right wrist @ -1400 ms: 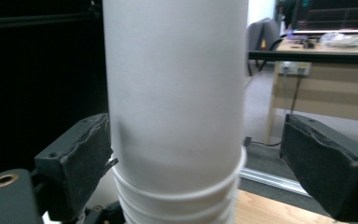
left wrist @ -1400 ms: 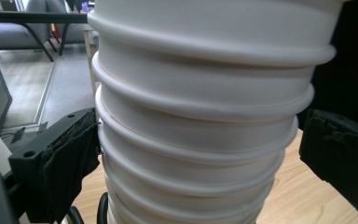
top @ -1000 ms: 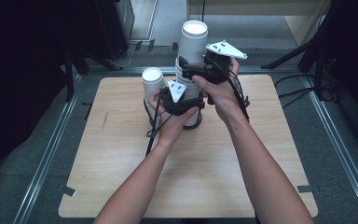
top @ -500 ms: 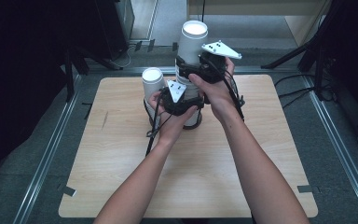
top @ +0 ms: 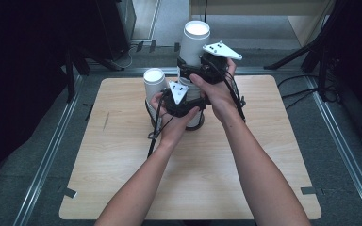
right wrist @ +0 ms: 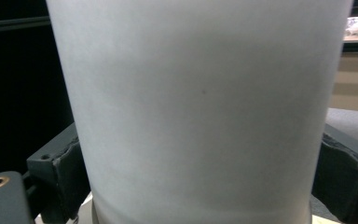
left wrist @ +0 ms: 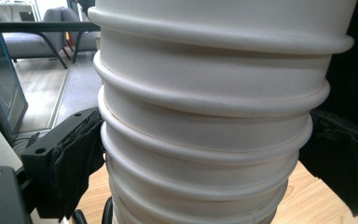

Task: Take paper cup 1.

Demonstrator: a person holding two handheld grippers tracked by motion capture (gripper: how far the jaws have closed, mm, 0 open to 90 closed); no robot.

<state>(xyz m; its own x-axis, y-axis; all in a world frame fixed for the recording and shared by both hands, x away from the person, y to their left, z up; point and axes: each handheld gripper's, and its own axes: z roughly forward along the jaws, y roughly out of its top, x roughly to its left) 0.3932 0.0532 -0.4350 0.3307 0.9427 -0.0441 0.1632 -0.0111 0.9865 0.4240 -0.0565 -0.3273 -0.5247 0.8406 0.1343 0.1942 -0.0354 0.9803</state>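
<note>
On the wooden surface [top: 122, 179], a second, shorter stack of white paper cups [top: 154, 82] stands just beside your left hand, at about 10 o'clock from it.

Your left gripper [top: 181, 101] sits low against the tall stack of white paper cups [top: 194, 44], which stands upright a little beyond the middle of the surface. In the left gripper view its black padded jaws flank the lower nested rims of that stack [left wrist: 214, 140], one pad at 9 o'clock and one at 3 o'clock, both pressed on the cup walls. The jaws have just been closing a little, with the stack between them.

Your right gripper [top: 202, 70] is higher, at about 1 o'clock from the left one, with its grey three-cornered plate [top: 221, 50] on top. In the right gripper view its jaws stand at either side of the smooth wall of the top cup [right wrist: 200, 112], touching it at 8 and 4 o'clock. These jaws have just been opening somewhat, with the cup between them and the pads on it.
</note>
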